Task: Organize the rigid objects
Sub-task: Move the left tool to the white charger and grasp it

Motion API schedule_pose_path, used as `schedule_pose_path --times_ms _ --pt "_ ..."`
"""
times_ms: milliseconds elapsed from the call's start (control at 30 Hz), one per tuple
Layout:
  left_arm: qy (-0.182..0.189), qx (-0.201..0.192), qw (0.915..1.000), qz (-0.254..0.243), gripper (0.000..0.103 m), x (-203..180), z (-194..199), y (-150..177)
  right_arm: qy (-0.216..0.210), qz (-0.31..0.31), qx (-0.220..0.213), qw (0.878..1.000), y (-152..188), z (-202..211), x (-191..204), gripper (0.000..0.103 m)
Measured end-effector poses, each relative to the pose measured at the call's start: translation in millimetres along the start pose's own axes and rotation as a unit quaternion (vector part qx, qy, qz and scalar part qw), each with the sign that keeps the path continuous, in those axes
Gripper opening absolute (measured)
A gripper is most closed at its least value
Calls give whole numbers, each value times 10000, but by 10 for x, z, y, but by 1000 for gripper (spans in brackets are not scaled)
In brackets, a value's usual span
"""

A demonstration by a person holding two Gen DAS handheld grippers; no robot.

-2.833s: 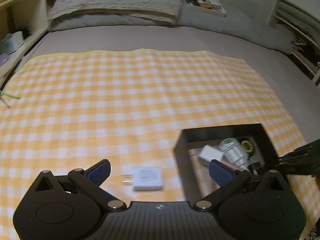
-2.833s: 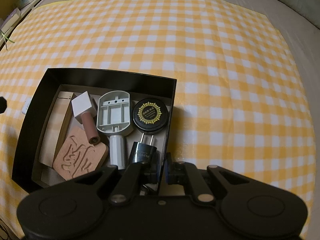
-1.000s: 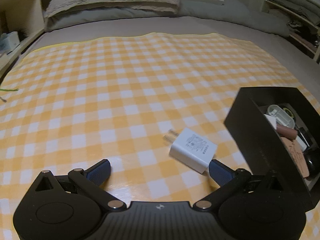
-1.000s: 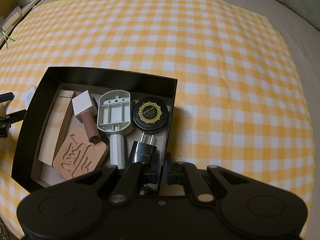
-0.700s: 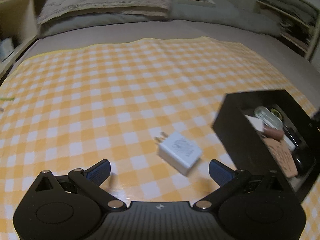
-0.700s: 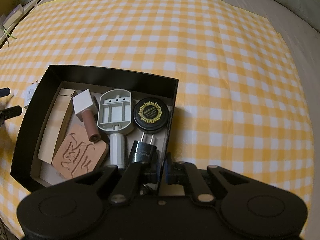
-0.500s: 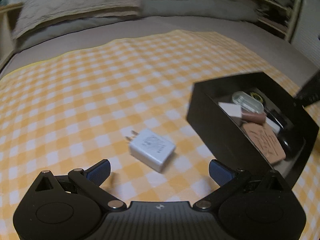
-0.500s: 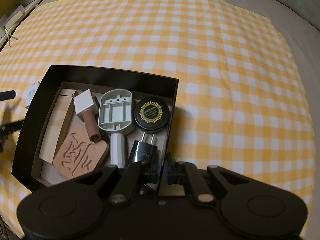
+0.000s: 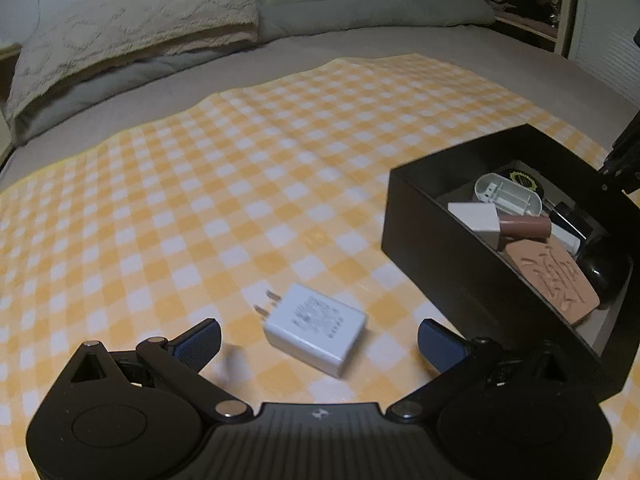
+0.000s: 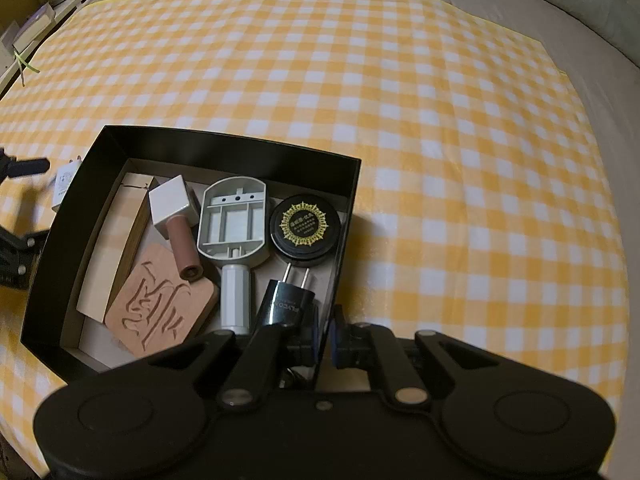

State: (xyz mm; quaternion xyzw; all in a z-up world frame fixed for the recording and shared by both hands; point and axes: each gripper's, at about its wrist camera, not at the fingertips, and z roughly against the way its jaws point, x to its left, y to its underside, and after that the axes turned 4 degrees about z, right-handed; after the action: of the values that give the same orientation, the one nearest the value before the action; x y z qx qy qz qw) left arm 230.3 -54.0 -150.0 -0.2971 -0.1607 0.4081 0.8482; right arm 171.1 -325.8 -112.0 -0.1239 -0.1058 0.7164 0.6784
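In the black box (image 10: 352, 184), a carved block (image 10: 160, 300), black plug (image 10: 288, 304), round tin (image 10: 306, 224).

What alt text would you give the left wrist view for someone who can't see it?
The open left gripper frames a white plug-in charger lying untouched on a yellow checked cloth. To the right stands a black box holding small objects, with a pillow beyond.

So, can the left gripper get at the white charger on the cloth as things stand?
Probably yes. The left gripper is open, and the white charger lies flat on the checked cloth between its fingers, nothing on top. The black box sits off to the side, apart from it.
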Motion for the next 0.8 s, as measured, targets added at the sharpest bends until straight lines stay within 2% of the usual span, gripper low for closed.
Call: schedule_pose_path --times_ms 233,333,400,467,567,800 --pt "331 -166 9991 -224 101 43 -89 -110 -59 -4 -2 10000 -4 4 -12 6" --pt "302 -1 9985 -454 93 -4 -191 -129 -55 8 0 10000 -9 8 -24 7" --pt "240 155 9977 -614 91 -10 -263 -120 -54 34 -2 10000 -14 6 -24 7" --pt "378 177 9979 -489 82 44 -257 -124 -73 45 -5 10000 -14 2 -30 7" --pt "479 285 9977 -394 82 85 -226 -133 -115 48 -15 9999 -7 -8 -33 7" --pt "609 529 9951 -579 82 41 -124 -101 -103 59 -20 9999 -5 -7 -43 7"
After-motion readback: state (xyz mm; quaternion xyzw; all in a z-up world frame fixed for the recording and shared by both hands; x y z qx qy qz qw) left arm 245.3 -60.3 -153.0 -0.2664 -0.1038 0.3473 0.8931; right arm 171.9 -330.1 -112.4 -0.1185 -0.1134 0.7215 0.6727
